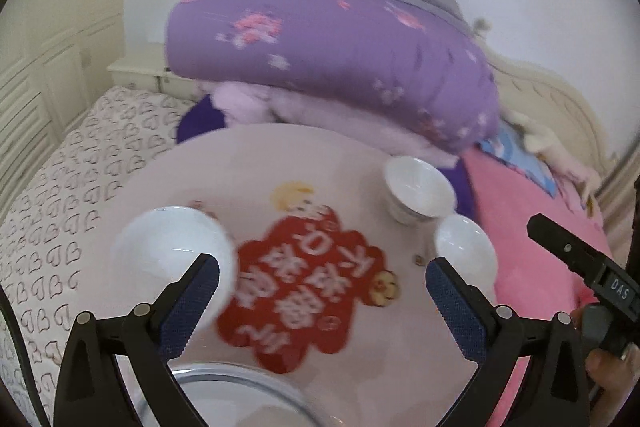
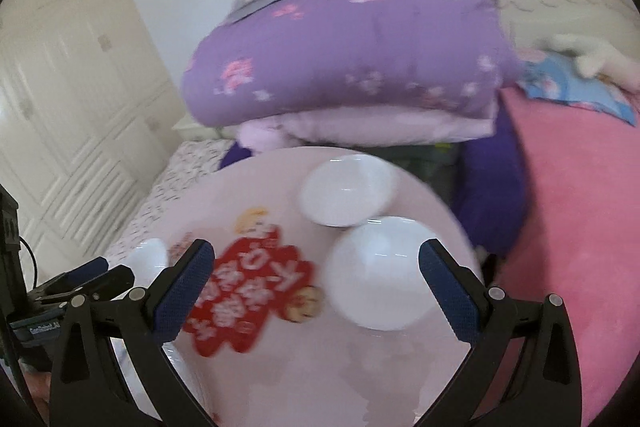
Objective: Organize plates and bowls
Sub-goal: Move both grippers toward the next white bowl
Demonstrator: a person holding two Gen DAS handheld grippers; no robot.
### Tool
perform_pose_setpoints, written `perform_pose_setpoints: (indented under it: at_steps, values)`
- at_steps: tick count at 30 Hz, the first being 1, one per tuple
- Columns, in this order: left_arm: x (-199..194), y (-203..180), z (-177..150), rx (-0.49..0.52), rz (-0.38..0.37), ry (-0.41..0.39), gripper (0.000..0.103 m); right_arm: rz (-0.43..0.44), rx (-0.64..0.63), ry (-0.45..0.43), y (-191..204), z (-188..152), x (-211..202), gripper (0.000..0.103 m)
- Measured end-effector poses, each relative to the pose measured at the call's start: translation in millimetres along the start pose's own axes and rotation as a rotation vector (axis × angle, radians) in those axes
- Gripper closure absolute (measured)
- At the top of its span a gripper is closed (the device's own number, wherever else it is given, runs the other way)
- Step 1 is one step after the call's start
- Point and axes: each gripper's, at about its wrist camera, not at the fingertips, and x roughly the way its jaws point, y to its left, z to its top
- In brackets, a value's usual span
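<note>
Three white bowls stand on a round pink table (image 1: 224, 163) with a red sticker. In the left wrist view one bowl (image 1: 172, 251) sits at the left, just beyond my left finger. Two bowls sit at the right, a far one (image 1: 418, 189) and a near one (image 1: 466, 243). A clear glass plate (image 1: 240, 395) lies at the bottom edge. My left gripper (image 1: 322, 277) is open and empty. In the right wrist view my right gripper (image 2: 316, 265) is open and empty over the table (image 2: 320, 367), with the near bowl (image 2: 380, 273) between its fingers and the far bowl (image 2: 346, 189) behind.
The table stands on a bed with a heart-print sheet (image 1: 60, 211). Folded purple quilts (image 1: 328, 67) are stacked behind it and a pink blanket (image 2: 580, 227) lies to the right. Cream wardrobes (image 2: 60, 107) stand at the left.
</note>
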Motion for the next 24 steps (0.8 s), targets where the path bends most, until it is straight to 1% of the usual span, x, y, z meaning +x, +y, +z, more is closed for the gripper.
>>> perform_pose_setpoints:
  at_steps: [6,8,13,17,21,24]
  values:
    - [33.2,-33.3,15.0,0.041,-0.033,0.035,0.001,-0.088,0.034,0.0,-45.3,-7.2,-9.7,0.0]
    - [48.6,-45.7,20.4,0.051,-0.033,0.043,0.001,-0.105,0.041,0.008,-55.5,-11.4,-9.0,0.0]
    - [83.7,-67.6,20.5,0.062,-0.017,0.079,0.001,-0.151,0.056,0.028,-80.8,-18.0,1.6,0.0]
    - [118.9,-78.8,20.4,0.057,-0.009,0.13,0.001,-0.158,0.075,0.064,-95.6,-21.3,18.6,0.0]
    - [155.7,-85.9,21.2,0.048,0.011,0.17,0.001,-0.145,0.077,0.119,-103.9,-26.4,42.6,0.0]
    - [181.3,-89.4,21.4,0.03,0.002,0.211,0.002,-0.136,0.083,0.142,-107.8,-28.6,55.0,0.0]
